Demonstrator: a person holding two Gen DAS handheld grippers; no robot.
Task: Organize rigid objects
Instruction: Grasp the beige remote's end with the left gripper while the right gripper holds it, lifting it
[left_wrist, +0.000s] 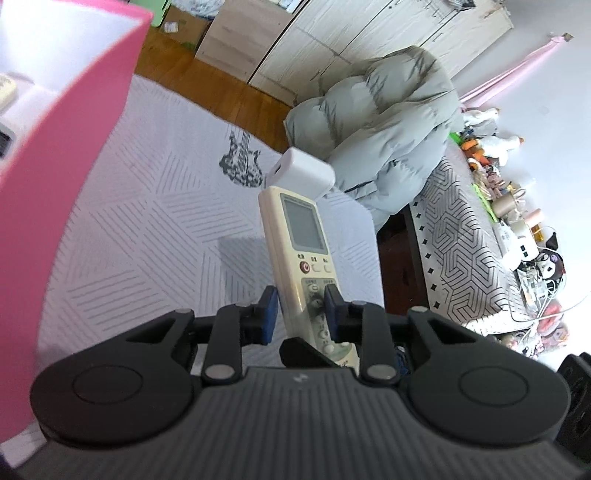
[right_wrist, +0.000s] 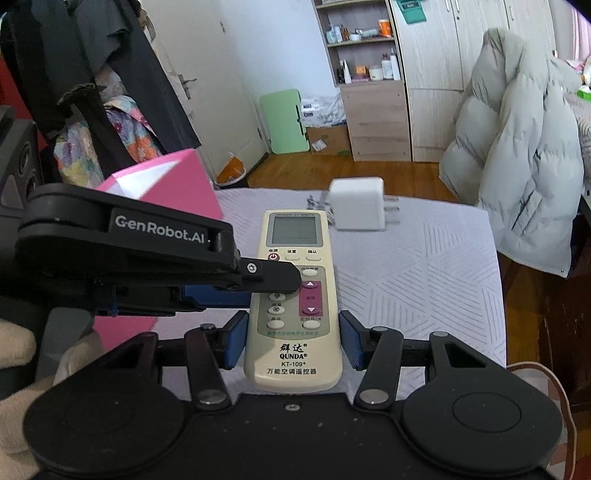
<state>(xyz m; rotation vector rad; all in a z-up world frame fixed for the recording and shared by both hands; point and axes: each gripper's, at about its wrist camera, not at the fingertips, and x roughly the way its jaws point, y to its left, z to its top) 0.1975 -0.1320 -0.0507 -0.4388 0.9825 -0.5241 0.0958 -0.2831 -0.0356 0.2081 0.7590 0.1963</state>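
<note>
A cream air-conditioner remote (right_wrist: 295, 295) with a grey screen lies on the white patterned table (right_wrist: 424, 288). My left gripper (left_wrist: 301, 310) is shut on the remote (left_wrist: 303, 254), its blue pads against both long sides; it reaches in from the left in the right wrist view (right_wrist: 266, 280). My right gripper (right_wrist: 293, 339) is open, its blue pads standing a little off either side of the remote's lower end. A white plug charger (right_wrist: 356, 208) lies just beyond the remote's top; it also shows in the left wrist view (left_wrist: 301, 171).
A pink box (right_wrist: 173, 184) stands at the table's left and fills the left of the left wrist view (left_wrist: 55, 184). A pale puffer jacket (right_wrist: 517, 155) hangs on a chair past the table's right edge. Wardrobe and shelves stand behind.
</note>
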